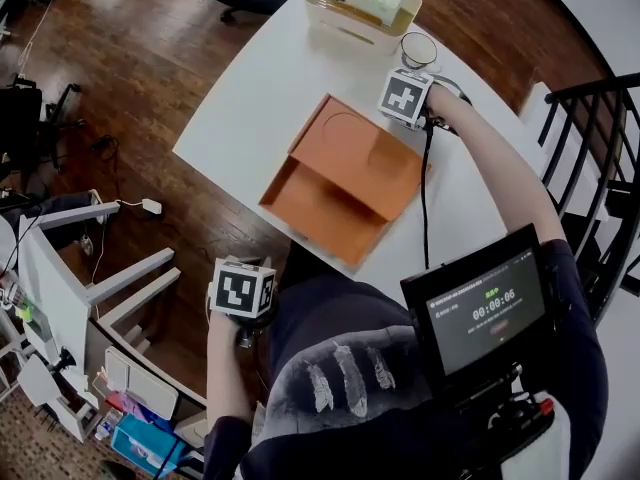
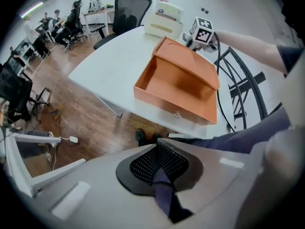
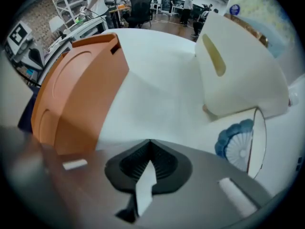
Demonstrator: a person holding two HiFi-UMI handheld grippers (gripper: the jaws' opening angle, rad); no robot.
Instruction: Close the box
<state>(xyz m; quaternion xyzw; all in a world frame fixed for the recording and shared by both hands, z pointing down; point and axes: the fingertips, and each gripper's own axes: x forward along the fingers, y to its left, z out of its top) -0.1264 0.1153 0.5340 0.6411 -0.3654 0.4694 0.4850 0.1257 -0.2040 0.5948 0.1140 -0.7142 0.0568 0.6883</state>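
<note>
An orange box (image 1: 345, 178) lies on the white table (image 1: 260, 88). Its hinged lid (image 1: 362, 151) leans partway down over the open tray (image 1: 312, 206); the left gripper view shows the tray's inside (image 2: 164, 82) empty. My right gripper (image 1: 407, 96) is at the box's far right corner, behind the lid (image 3: 78, 87). Its jaws (image 3: 147, 168) are shut over bare table with nothing between them. I cannot tell whether it touches the lid. My left gripper (image 1: 243, 290) hangs off the table near my lap, jaws (image 2: 159, 163) shut and empty.
A cream container (image 1: 362, 6) holding a pale block stands at the table's far end, with a blue-patterned cup (image 1: 419, 50) beside it. A black cable (image 1: 425, 198) trails from the right gripper. A black railing (image 1: 600, 158) is at right and a white shelf unit (image 1: 70, 278) on the floor at left.
</note>
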